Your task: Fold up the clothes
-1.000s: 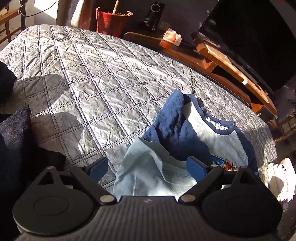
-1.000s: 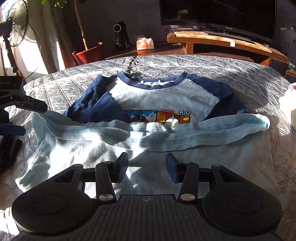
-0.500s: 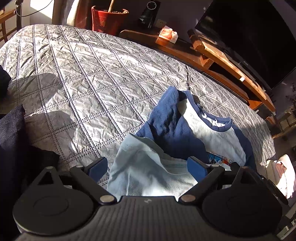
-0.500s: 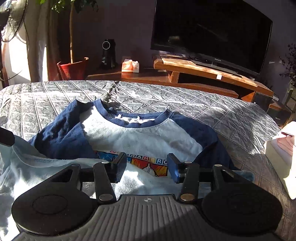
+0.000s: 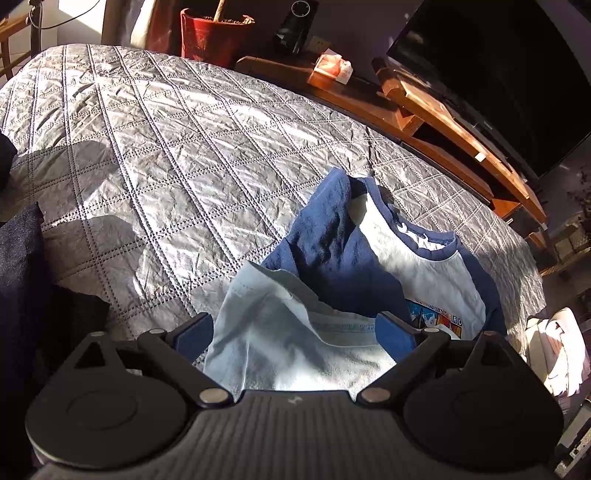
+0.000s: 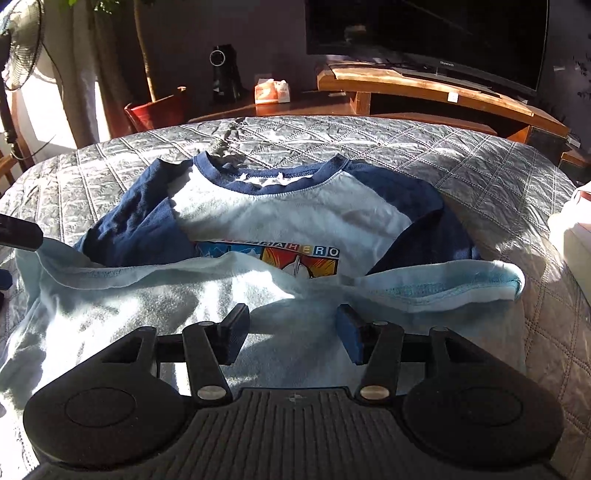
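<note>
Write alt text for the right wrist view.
A light blue T-shirt with navy sleeves lies on a grey quilt, hem folded up over its print. The right gripper, jaws opening and empty, hovers above it; a TV stands behind.

The left gripper [image 5: 293, 332] angles downward, jaws spread wide; the right gripper [image 6: 291, 328] angles downward, jaws opening.
</note>
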`<state>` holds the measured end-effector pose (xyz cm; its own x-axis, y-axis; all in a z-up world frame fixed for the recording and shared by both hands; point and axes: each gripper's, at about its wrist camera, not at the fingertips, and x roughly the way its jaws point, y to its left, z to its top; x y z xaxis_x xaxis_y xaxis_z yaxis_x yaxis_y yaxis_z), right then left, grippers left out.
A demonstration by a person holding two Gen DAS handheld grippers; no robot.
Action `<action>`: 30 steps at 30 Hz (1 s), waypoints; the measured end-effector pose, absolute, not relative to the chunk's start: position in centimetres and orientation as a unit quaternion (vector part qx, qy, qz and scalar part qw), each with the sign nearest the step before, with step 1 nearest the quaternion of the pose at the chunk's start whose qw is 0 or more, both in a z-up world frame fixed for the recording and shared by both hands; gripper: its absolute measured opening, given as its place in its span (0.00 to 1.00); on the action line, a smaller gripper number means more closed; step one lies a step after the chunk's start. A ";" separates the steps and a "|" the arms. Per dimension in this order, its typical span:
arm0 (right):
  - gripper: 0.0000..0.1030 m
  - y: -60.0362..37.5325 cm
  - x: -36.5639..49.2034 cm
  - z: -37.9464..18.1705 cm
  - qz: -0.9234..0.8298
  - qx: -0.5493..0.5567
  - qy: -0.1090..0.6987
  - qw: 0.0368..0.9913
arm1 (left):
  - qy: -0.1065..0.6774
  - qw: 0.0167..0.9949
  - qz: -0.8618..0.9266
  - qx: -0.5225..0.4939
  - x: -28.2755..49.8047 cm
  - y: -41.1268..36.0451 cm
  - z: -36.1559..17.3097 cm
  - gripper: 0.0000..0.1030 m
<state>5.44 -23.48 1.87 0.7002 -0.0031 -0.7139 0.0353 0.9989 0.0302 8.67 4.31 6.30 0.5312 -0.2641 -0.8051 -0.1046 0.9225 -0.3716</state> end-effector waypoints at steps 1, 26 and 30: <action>0.58 -24.0 6.0 2.0 -0.024 0.023 0.384 0.923 | 0.481 0.854 -0.047 -0.191 8.7 4.3 6.3 0.90; 0.45 -13.6 3.1 3.4 0.166 -0.053 0.352 0.920 | 0.460 0.866 -0.008 -0.193 9.1 6.6 8.1 0.90; 0.44 -10.5 5.3 2.4 0.196 -0.044 0.396 0.896 | 0.456 0.865 0.011 -0.208 9.2 8.1 8.3 0.90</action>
<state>5.35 -10.54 2.42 0.6093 0.3165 -0.7270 -0.3862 0.9192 0.0765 9.21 8.07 8.34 0.5843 -0.1701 -0.7935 -0.2098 0.9129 -0.3502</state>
